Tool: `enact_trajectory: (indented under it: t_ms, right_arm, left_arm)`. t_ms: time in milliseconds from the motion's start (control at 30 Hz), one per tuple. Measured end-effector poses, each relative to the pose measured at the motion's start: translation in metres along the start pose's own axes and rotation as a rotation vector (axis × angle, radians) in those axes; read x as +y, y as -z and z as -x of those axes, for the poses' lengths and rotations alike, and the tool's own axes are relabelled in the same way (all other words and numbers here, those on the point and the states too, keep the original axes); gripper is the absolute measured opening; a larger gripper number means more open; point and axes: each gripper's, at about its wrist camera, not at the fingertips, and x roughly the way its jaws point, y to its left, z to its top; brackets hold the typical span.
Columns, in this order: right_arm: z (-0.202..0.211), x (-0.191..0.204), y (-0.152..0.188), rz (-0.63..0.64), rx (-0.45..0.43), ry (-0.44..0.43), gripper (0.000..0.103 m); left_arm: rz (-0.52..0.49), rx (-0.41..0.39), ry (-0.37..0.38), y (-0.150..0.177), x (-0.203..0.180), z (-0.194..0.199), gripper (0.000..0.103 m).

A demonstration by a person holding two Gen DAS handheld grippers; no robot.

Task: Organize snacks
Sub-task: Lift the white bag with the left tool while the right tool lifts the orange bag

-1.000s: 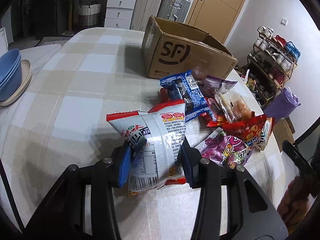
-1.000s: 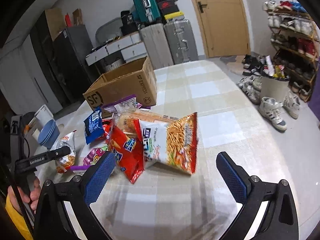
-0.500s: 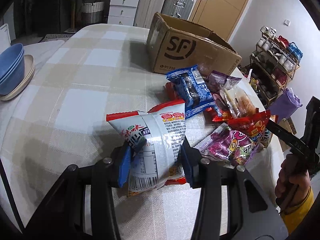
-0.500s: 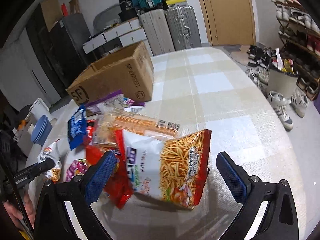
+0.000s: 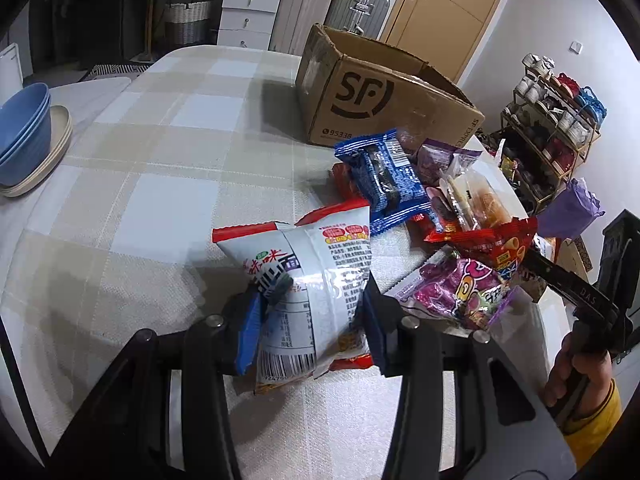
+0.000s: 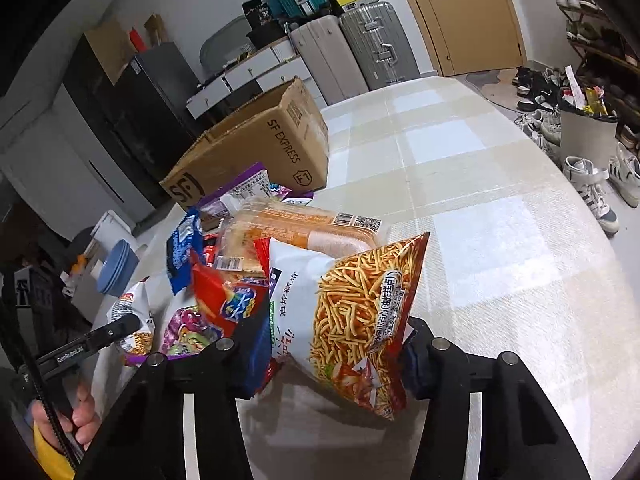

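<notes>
my left claw (image 5: 312,320) is clamped on the white noodle snack bag (image 5: 308,280). my right claw (image 6: 332,344) is closing on the fried-noodle bag (image 6: 352,312) between its pads. step: pickup. next, i think: lift both, carry ahead to the cardboard box (image 6: 256,152) beyond the pile.
</notes>
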Motion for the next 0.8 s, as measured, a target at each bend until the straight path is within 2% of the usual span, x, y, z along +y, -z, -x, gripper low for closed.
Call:
enact_trajectory:
  t_ms: [233, 433, 800]
  right_arm:
    - [0.041, 0.002, 0.007, -0.025, -0.069, -0.038, 0.052]
    - [0.076, 0.031, 0.015, 0.034, -0.12, -0.095, 0.052]
    - [0.104, 0.071, 0.035, 0.102, -0.135, -0.138, 0.053]
  left_arm:
    - [-0.018, -0.016, 0.01, 0.007, -0.009, 0.016, 0.041]
    - [-0.036, -0.045, 0.013, 0.014, -0.016, 0.039, 0.041]
    - [-0.084, -0.094, 0.01, 0.026, -0.029, 0.077, 0.041]
